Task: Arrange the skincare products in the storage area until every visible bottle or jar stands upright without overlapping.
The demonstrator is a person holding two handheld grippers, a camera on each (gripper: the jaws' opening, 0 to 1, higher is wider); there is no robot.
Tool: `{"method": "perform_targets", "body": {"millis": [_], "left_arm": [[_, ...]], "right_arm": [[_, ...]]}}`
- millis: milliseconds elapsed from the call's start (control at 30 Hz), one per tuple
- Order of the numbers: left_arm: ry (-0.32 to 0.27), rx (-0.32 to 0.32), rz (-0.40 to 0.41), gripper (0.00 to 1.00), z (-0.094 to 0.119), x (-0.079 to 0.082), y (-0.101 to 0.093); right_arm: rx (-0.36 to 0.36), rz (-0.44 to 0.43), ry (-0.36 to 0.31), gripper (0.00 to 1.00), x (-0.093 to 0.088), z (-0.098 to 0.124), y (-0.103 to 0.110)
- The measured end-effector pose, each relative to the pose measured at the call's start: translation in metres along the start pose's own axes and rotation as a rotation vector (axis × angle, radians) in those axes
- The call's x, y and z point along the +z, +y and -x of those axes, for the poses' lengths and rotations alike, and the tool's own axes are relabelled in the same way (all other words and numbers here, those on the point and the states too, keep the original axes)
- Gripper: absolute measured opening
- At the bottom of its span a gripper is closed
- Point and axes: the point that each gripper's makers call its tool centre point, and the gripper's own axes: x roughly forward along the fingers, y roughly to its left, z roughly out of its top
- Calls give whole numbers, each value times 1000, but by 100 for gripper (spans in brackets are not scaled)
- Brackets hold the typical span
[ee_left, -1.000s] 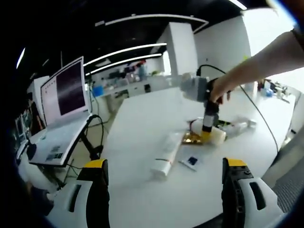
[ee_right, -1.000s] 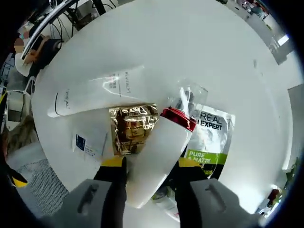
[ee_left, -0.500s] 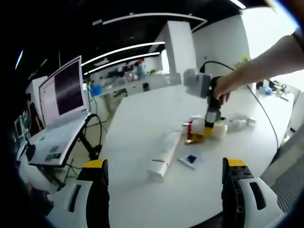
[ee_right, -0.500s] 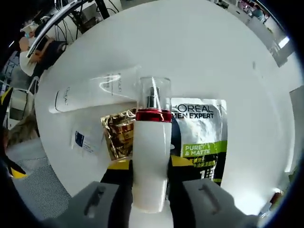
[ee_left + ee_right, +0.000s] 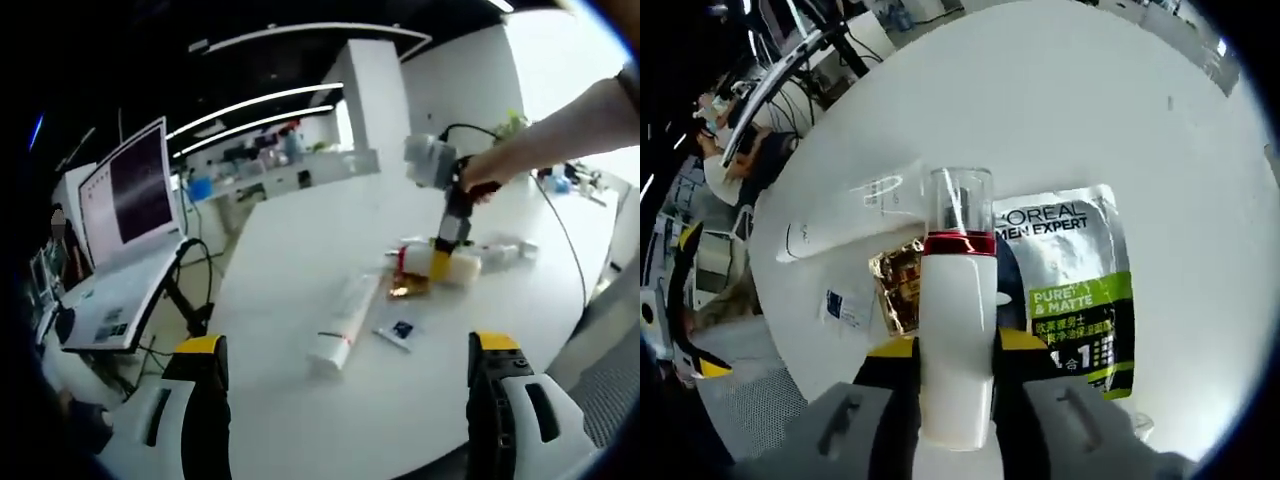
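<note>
My right gripper [image 5: 957,345] is shut on a white bottle [image 5: 957,340] with a red ring and a clear cap, which points away from the camera over the table. Under and behind it lie a white tube [image 5: 855,205], a gold sachet [image 5: 896,288], a small white sachet with a blue square [image 5: 848,307] and a grey-green face-mask sachet [image 5: 1075,290]. In the left gripper view the right gripper [image 5: 440,262] comes down from above onto the bottle [image 5: 458,268], with the tube [image 5: 340,322] lying nearer. My left gripper [image 5: 350,400] stands open, low over the table's near edge.
The round white table [image 5: 300,240] has bare room on its left and far sides. An open laptop [image 5: 125,195] stands on a stand at the left. A person's arm [image 5: 560,135] reaches in from the upper right. A small clear item [image 5: 505,248] lies beyond the bottle.
The bottle has swung from tilted right to straight along the right gripper's jaws. The right gripper has drifted a little to the right and farther off in the left gripper view.
</note>
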Motion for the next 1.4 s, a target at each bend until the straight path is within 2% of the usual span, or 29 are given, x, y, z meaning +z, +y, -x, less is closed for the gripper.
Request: {"method": "perform_targets", "body": {"millis": [267, 533, 833, 1000, 1067, 1100, 1167, 1267, 1400], "left_arm": [[16, -10, -19, 97, 0, -2, -3], [33, -19, -32, 97, -1, -5, -5], [46, -25, -51, 97, -1, -6, -7], [29, -44, 6, 97, 0, -3, -8], [31, -48, 6, 97, 0, -3, -9], [38, -55, 7, 97, 0, -4, -10], [42, -72, 4, 97, 0, -4, -13], [50, -93, 12, 97, 0, -5, -16], [58, -113, 40, 97, 2, -3, -16]], "right_arm": [[162, -153, -106, 24, -3, 4, 9], [281, -247, -207, 25, -4, 12, 19], [346, -278, -303, 25, -8, 22, 25], [370, -264, -353, 25, -14, 33, 30], [377, -261, -368, 25, -15, 35, 30], [388, -251, -399, 25, -15, 37, 31], [401, -282, -414, 25, -18, 41, 31], [394, -262, -434, 25, -23, 46, 34], [420, -266, -473, 26, -29, 54, 37]]}}
